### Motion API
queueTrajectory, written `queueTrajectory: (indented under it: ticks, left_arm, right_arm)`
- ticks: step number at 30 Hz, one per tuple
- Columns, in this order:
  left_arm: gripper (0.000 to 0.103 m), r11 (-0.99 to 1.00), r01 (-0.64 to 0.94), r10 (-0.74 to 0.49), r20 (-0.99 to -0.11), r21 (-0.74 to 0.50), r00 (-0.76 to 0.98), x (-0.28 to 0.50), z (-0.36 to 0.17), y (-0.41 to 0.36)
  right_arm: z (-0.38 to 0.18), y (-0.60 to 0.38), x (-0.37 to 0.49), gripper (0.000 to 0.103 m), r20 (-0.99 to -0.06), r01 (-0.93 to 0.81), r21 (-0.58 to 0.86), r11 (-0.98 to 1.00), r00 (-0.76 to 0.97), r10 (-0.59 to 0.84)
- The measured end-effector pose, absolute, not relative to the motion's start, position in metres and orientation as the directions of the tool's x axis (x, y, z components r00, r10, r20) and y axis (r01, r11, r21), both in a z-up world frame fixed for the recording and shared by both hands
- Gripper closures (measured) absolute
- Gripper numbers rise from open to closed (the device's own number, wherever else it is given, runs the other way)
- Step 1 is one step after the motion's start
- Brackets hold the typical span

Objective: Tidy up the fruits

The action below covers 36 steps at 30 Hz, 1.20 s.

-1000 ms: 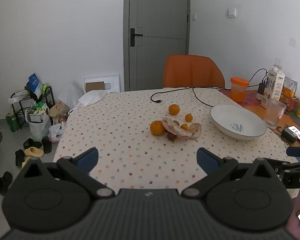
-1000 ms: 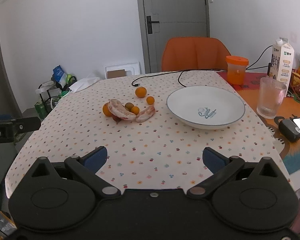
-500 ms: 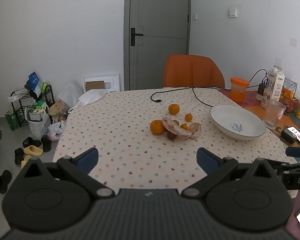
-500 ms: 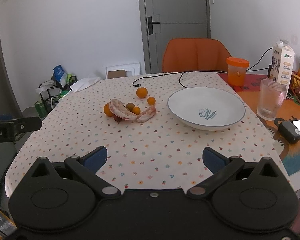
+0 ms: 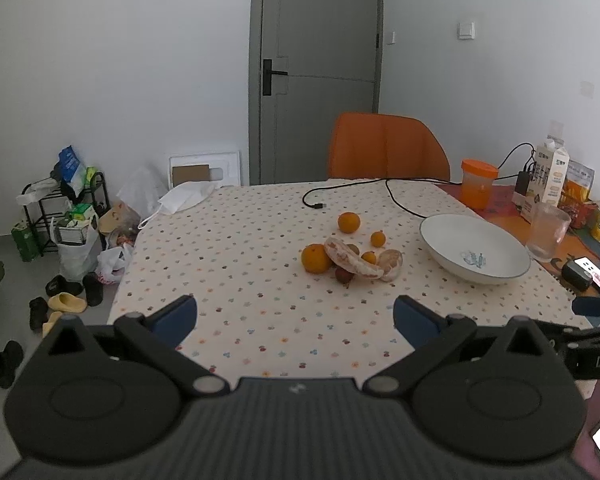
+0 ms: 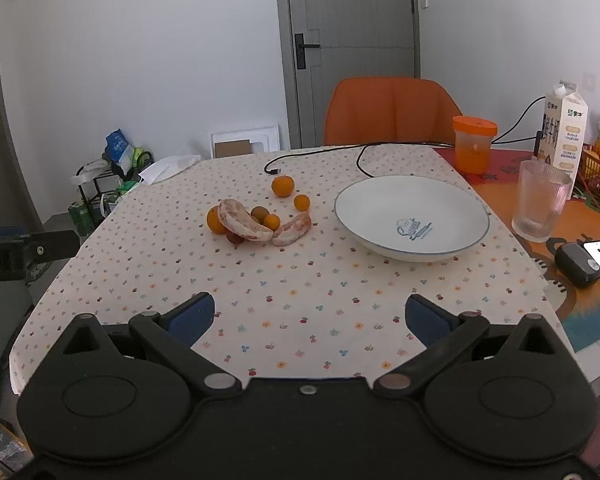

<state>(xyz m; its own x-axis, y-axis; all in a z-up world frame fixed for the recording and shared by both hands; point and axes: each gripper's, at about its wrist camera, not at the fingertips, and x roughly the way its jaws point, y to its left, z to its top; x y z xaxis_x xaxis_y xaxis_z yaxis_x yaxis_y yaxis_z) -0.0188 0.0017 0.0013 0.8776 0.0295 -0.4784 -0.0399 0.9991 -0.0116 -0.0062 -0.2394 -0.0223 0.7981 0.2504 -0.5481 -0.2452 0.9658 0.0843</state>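
Almost nothing has changed over the last second: both views only drift slightly, and no fruit has moved. The left gripper (image 5: pixel 295 314) and right gripper (image 6: pixel 310 314) hover low in frame, jaws spread and empty. The fruit pile (image 6: pixel 256 220) sits mid-frame on the table (image 6: pixel 300 312), just left of the empty white bowl (image 6: pixel 464 208). Organizing appears not yet started.

Beyond the jaws, an orange chair (image 6: pixel 388 110) stands behind the table; right of them, a glass (image 6: pixel 540 200), milk carton (image 6: pixel 564 128) and orange-lidded cup (image 6: pixel 473 144).
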Motion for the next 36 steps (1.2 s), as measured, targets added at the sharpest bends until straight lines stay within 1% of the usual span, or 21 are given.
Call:
queueTrajectory:
  ticks: [28,36]
  left_arm:
    - [0.000,0.999,-0.039,0.019,-0.484,-0.031,0.875,-0.006,-0.001,0.007]
    - [0.000,0.999,-0.017,-0.001,-0.433,-0.039,0.902,0.009,0.004,0.011]
  right_arm:
    - [-0.022,-0.243,0.003,0.000,-0.524,-0.230,0.099,0.968,0.815,0.247]
    - [-0.025,-0.234,0.016,0.000,-0.520,-0.273,0.095,0.957,0.806,0.282]
